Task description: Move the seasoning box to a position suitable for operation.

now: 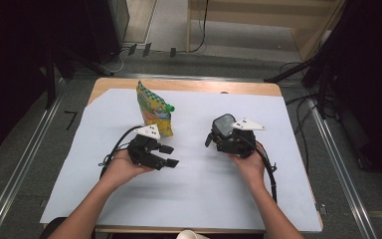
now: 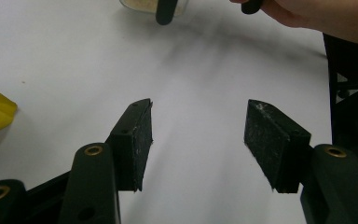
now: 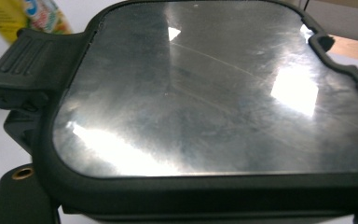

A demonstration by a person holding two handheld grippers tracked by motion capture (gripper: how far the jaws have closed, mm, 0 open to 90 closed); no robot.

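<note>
Right now my right gripper (image 1: 222,130) grips the lidded container (image 1: 224,124) just above the sheet (image 1: 199,199), apparently to carry it, while my left gripper (image 1: 168,155) waits open, empty, beside the pouch (image 1: 153,109).

No lettering on the yellow snack bag (image 1: 154,110) is legible.

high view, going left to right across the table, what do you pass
left gripper, open and empty → yellow snack pouch with a green cap, standing farther back → right gripper holding a black-rimmed clear lid → bare white table cover
</note>
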